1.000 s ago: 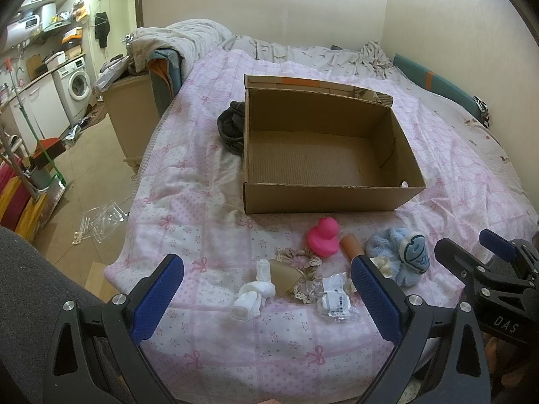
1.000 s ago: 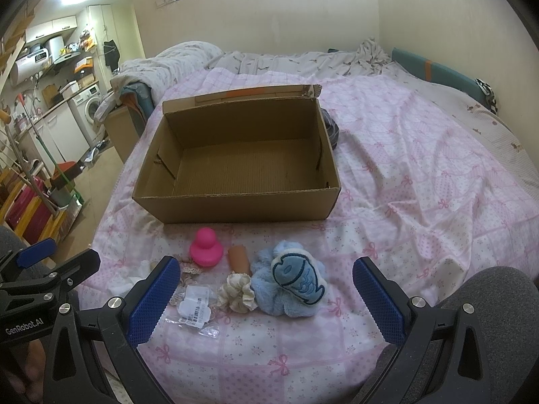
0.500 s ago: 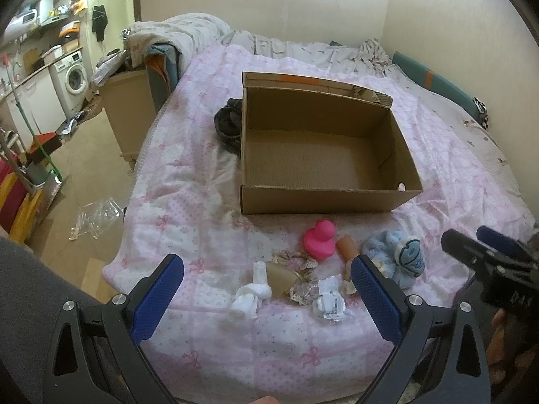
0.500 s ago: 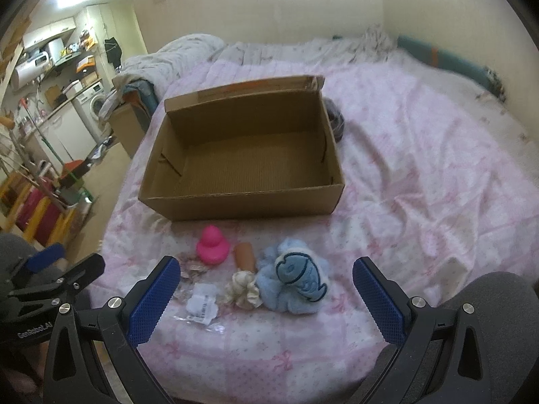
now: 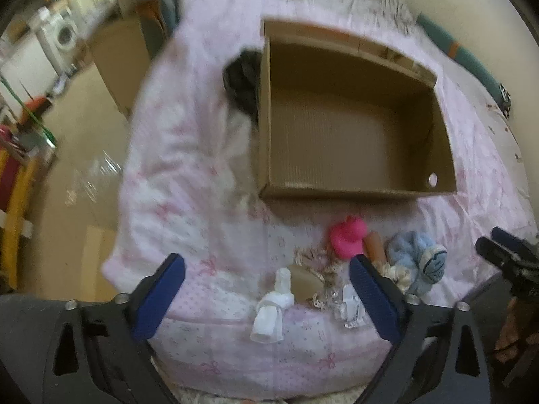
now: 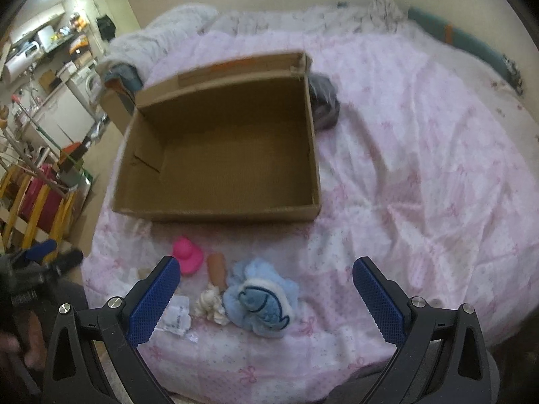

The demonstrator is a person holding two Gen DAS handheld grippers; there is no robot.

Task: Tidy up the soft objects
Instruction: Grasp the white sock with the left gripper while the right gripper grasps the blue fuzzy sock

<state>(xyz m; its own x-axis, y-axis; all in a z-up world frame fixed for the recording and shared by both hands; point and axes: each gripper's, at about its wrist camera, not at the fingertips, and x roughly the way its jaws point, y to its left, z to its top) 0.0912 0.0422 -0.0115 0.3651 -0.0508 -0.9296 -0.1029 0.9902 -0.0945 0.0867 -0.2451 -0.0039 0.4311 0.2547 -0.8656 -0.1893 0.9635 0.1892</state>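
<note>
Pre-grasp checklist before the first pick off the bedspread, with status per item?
1. Cardboard box open, nothing inside: ok.
2. Left gripper has just been closing slightly but is open, nothing between the jaws: ok.
3. Right gripper open, holding nothing: ok.
4. White rolled cloth lies between the left jaws' line, untouched: ok.
5. Blue fish plush unobstructed from above: ok.
6. Image sharpness for aiming, left wrist view blurred: not ok.

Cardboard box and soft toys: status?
Both grippers, left and right, open, holding nothing; left jaws just narrowed. Cardboard box empty. Blue fish plush and pink duck on bedspread. Nothing blocking.
</note>
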